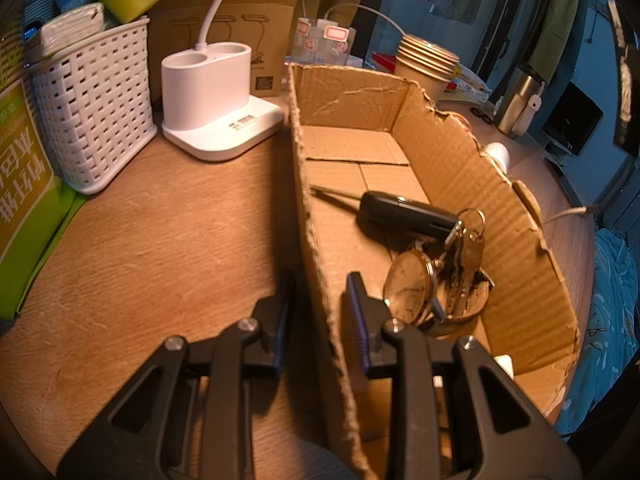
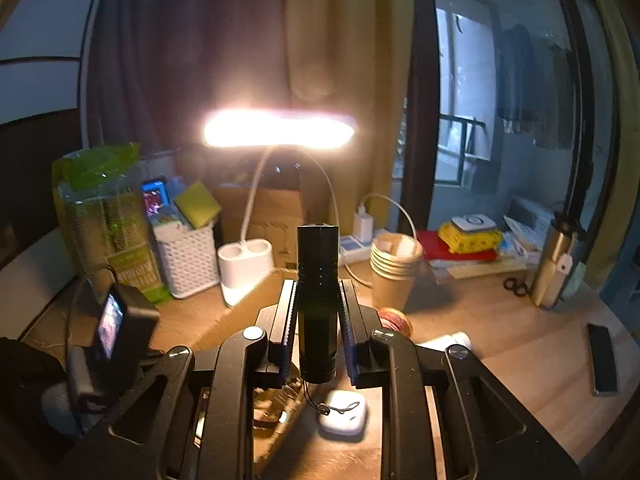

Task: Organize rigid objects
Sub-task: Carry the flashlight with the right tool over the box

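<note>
A torn-edged cardboard box (image 1: pixel 460 168) lies on the wooden desk. Inside it are a black car key (image 1: pixel 404 210) with a thin metal shaft, a bunch of keys (image 1: pixel 468 252) and a wristwatch (image 1: pixel 410 284). My left gripper (image 1: pixel 320 284) is closed around the box's near wall, one finger outside and one inside. In the right wrist view, my right gripper (image 2: pixel 318 284) is shut on a black flashlight (image 2: pixel 318 256), held up above the desk and pointing away from me. Its wrist cord dangles over a white earbud case (image 2: pixel 344 416) below.
A white lamp base (image 1: pixel 220 92) and a white basket (image 1: pixel 92 112) stand left of the box. Stacked paper cups (image 2: pixel 394 264), a tape roll (image 2: pixel 396 318), scissors (image 2: pixel 516 286), a metal flask (image 2: pixel 556 268) and a phone (image 2: pixel 602 360) sit to the right. The lit lamp head (image 2: pixel 280 128) hangs ahead.
</note>
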`<state>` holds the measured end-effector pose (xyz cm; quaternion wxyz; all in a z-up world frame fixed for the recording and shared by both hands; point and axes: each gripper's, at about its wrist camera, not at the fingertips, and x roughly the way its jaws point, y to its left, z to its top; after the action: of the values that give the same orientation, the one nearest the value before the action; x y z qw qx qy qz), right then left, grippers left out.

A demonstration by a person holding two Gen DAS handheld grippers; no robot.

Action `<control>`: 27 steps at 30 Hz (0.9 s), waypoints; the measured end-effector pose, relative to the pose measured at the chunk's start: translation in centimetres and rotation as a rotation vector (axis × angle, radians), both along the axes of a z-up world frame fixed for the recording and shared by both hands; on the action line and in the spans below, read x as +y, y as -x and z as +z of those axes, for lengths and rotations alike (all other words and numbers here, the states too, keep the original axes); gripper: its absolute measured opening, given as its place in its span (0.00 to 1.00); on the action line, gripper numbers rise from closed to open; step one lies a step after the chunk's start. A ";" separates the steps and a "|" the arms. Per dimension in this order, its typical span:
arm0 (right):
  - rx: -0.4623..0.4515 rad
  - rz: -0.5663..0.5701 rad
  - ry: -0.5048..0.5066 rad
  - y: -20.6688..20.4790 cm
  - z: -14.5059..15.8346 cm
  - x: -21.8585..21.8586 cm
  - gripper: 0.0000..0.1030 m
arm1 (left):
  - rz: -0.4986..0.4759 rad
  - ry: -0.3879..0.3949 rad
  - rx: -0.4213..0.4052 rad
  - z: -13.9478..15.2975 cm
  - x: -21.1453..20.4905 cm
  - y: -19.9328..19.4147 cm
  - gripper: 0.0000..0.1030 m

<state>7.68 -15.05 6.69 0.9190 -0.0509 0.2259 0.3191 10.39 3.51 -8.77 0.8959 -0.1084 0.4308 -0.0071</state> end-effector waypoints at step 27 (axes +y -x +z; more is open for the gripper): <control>-0.015 0.118 -0.027 -0.3 1.6 4.9 0.21 | -0.001 0.000 0.000 0.0 0.0 0.0 0.27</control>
<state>8.00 -10.11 8.27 0.9008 -0.0540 0.2114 0.3754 10.41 3.51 -8.78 0.8958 -0.1084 0.4309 -0.0074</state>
